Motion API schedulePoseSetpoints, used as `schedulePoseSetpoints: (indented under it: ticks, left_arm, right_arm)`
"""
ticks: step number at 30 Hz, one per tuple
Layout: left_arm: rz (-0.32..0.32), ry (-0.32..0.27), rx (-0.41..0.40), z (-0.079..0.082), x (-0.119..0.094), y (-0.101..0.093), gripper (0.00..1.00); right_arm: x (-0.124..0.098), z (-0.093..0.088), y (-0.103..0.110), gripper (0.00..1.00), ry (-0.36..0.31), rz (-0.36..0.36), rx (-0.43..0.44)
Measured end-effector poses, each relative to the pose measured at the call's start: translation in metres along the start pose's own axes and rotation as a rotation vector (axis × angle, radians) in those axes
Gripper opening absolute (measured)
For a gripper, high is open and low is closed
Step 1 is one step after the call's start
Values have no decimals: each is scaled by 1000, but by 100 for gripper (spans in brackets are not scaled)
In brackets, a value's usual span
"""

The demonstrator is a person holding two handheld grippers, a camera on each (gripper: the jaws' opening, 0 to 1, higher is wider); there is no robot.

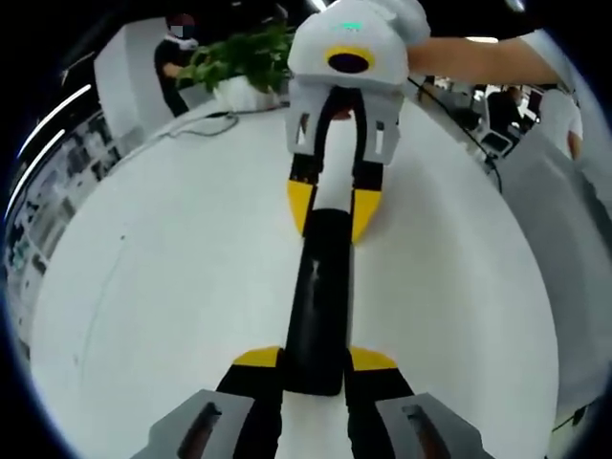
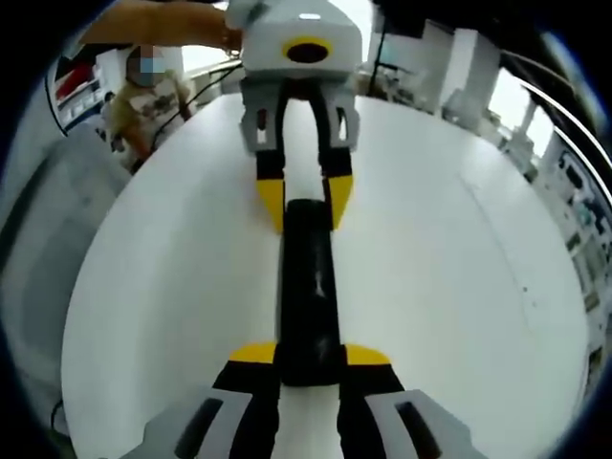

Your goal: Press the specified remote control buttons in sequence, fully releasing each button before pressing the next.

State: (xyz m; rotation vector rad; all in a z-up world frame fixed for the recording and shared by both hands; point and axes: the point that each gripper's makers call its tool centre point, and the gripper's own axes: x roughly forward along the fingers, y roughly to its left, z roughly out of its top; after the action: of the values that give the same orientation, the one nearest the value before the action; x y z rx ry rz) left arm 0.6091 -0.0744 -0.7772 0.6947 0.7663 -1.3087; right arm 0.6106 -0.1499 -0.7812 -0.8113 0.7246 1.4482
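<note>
A long black remote control [image 1: 319, 306] lies lengthwise on the white round table [image 1: 172, 287], with its buttons too blurred to make out. My left gripper [image 1: 316, 361] is shut on its near end, yellow fingertips [image 1: 256, 359] on either side. At the far end my right gripper [image 1: 332, 210] faces me and grips the remote between its yellow tips. In the right gripper view the same remote [image 2: 308, 287] runs from my right gripper [image 2: 310, 356] at the bottom to my left gripper [image 2: 305, 199] at the top.
A potted green plant [image 1: 244, 59] and a cable stand at the table's far edge. A person [image 1: 177, 53] stands behind it. A bare arm [image 1: 478, 59] reaches in behind the right gripper. A seated person [image 2: 143, 96] is past the table edge.
</note>
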Motion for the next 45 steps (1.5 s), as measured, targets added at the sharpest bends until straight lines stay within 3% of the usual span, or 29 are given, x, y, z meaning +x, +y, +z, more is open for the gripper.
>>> schedulePoseSetpoints:
  ticks: [13,30,45]
  left_arm:
    - [6,-30,13,13,-9,-29,23]
    - [21,-53,-3,25,-28,-93,23]
    - [1,-42,-16,22,-25,-144,23]
  right_arm:
    - [-18,0,33,19,-2,-15,9]
    - [-42,9,96,19,9,-29,-19]
    - [-39,2,145,19,23,-20,-22]
